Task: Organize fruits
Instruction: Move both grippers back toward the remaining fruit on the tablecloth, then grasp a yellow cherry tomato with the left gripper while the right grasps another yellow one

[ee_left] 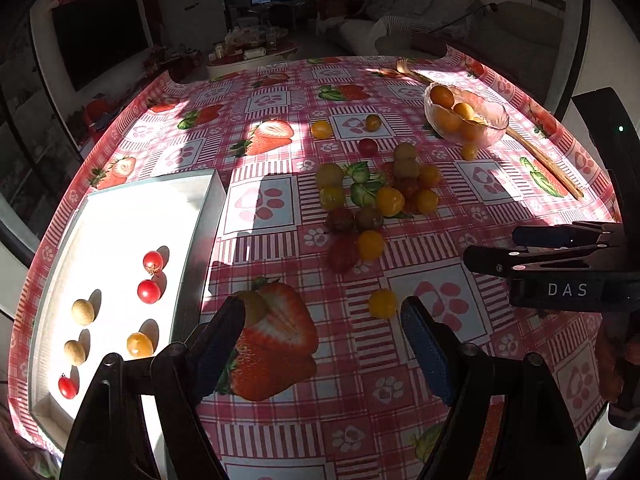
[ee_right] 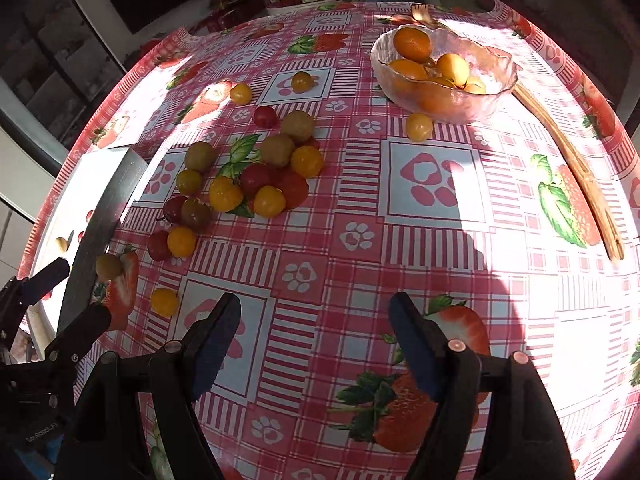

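Note:
A pile of red, yellow and green-brown cherry tomatoes lies mid-table; it also shows in the right wrist view. A white tray at the left holds several small fruits, among them a red tomato. A glass bowl at the back right holds orange and yellow fruits. My left gripper is open and empty above the cloth, a loose yellow tomato just ahead between its fingers. My right gripper is open and empty over bare cloth.
A wooden fork lies by the bowl at the right edge. Loose tomatoes sit behind the pile, one beside the bowl. The tray's right wall stands next to the left gripper. The table edge curves close on all sides.

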`<state>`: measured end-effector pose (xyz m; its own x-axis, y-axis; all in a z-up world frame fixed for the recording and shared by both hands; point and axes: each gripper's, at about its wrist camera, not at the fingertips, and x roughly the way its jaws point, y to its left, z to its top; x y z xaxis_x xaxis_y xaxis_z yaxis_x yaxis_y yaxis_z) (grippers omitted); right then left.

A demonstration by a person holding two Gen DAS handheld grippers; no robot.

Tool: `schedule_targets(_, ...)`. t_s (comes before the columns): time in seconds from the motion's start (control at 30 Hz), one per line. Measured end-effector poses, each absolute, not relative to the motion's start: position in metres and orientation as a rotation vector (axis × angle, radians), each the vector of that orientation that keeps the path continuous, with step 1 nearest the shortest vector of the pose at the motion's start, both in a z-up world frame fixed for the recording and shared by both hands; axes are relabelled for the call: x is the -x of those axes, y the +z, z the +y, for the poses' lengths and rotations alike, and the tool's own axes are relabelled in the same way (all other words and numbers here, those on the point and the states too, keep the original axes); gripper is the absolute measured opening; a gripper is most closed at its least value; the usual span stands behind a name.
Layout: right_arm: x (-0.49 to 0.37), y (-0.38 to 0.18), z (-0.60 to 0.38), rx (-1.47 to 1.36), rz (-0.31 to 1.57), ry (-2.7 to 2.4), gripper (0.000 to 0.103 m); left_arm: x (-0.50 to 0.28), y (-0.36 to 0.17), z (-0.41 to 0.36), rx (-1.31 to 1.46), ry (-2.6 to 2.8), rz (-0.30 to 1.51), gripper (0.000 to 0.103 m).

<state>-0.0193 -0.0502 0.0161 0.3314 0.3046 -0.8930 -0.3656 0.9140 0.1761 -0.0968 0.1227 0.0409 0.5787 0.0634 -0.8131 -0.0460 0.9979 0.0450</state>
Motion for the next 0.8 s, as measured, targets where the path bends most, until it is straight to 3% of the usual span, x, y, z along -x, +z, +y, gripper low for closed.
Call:
schedule_targets(0.2, 0.011, 0.016, -0.046, 0.070, 1.122, 0.471, 0.078, 0.086, 0.029, 0.111, -0.009, 0.072, 0.976, 0.081)
schedule_targets(0.4, -0.004, 0.017, -0.032, 0.095, 1.099, 0.516, 0.063, 0.079, 0.017, 0.100, -0.017, 0.078, 0.996, 0.080)
schedule_targets(0.47, -0.010, 0.016, -0.028, 0.099, 1.096, 0.532, 0.059, 0.075, 0.013, 0.097, -0.014, 0.077, 1.013, 0.066)
schedule_targets(0.6, -0.016, 0.016, -0.017, 0.114, 1.086, 0.551, 0.059, 0.071, 0.009, 0.097, 0.007, 0.080, 1.019, 0.065)
schedule_targets(0.77, -0.015, 0.014, -0.002, 0.163, 1.062, 0.565, 0.056, 0.069, 0.009, 0.094, 0.021, 0.064, 1.016, 0.053)
schedule_targets(0.8, -0.014, 0.014, 0.000, 0.178, 1.057, 0.562, 0.054, 0.069, 0.009, 0.093, 0.032, 0.054, 1.016, 0.046)
